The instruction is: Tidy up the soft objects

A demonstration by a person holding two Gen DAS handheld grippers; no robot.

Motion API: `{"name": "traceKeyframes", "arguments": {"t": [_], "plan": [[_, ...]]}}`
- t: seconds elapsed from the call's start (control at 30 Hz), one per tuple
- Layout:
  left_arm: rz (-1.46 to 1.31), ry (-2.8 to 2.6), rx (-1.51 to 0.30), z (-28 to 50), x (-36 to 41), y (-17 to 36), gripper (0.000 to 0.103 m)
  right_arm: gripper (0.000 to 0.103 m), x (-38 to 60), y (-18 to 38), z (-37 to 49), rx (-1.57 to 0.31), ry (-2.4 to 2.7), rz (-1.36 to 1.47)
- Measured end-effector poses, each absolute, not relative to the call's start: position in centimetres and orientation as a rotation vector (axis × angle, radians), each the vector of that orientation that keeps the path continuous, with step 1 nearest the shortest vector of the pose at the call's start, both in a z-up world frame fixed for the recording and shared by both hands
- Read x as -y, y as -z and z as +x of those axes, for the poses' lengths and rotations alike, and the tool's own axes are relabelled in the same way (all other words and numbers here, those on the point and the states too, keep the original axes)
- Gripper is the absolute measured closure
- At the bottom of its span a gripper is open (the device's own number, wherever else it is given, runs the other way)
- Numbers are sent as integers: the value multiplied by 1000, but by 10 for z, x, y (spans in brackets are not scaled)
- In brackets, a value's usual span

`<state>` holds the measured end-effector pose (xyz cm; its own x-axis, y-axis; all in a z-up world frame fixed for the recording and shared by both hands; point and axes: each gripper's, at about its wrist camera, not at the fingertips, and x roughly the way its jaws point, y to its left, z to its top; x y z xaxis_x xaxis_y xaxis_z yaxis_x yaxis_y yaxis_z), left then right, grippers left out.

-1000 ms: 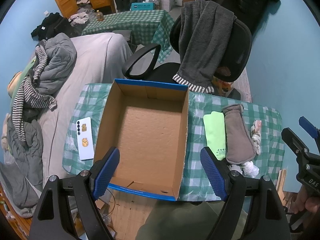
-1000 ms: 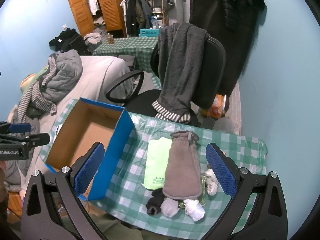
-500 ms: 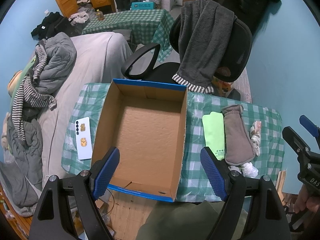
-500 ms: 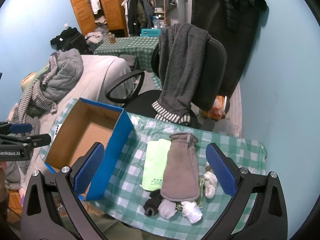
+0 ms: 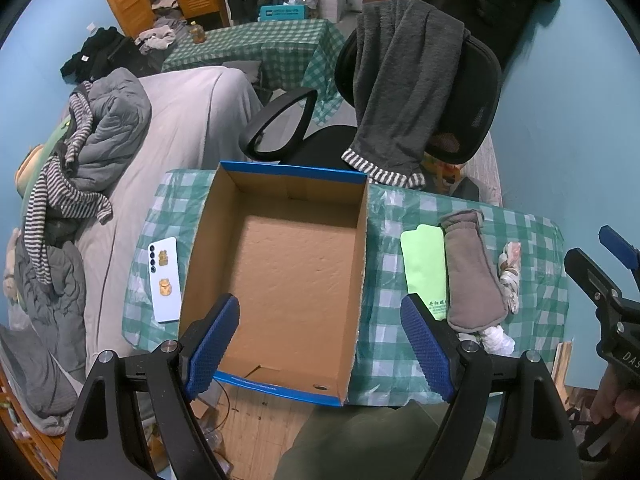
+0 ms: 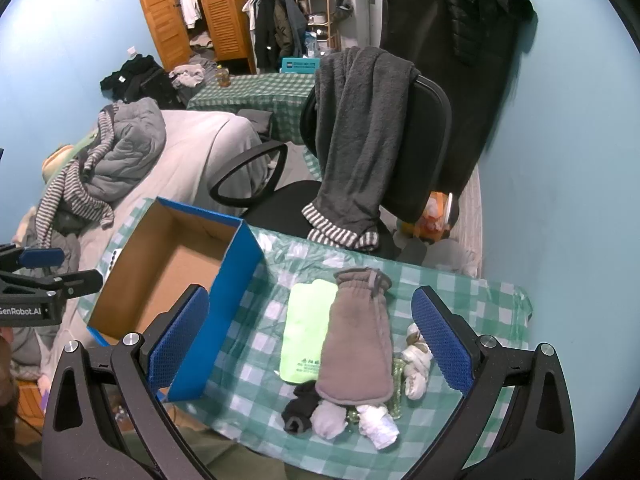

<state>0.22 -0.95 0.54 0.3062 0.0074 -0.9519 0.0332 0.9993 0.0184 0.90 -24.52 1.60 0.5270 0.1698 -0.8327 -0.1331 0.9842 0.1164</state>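
An empty blue cardboard box (image 5: 288, 264) (image 6: 240, 280) stands open on the green checked table. To its right lies a brown-grey mitten (image 5: 470, 276) (image 6: 358, 344) over a light green pouch (image 5: 424, 264) (image 6: 306, 328). Rolled socks, black (image 6: 300, 410), grey (image 6: 330, 420) and white (image 6: 380, 420), lie at the mitten's near end, and a white bundle (image 6: 416, 364) lies to its right. My left gripper (image 5: 320, 344) is open and empty above the box's near edge. My right gripper (image 6: 310, 344) is open and empty above the mitten pile.
A white phone (image 5: 164, 278) lies on the table left of the box. A black office chair with a grey garment (image 5: 408, 80) stands behind the table. A bed with crumpled clothes (image 5: 92, 152) is at the left. The blue wall is close on the right.
Both grippers have drifted slightly back and up; the box and the pile sit a little lower and smaller in view. Nothing was taken hold of.
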Motion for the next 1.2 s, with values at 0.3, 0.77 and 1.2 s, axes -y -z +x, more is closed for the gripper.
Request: {"name": "traceKeyframes", "arguments": {"t": [0.3,0.77,1.2], "plan": [[37,15,-1259,2,10,-5,19,2,247,-16,10,-1000,-181,40],[55,33,-1259,1,24,-6,19,2,254,-17,9,-1000,-176,41],[74,48,-1260,1,38,-5,19,2,272,-16,3,-1002,-165,45]]}}
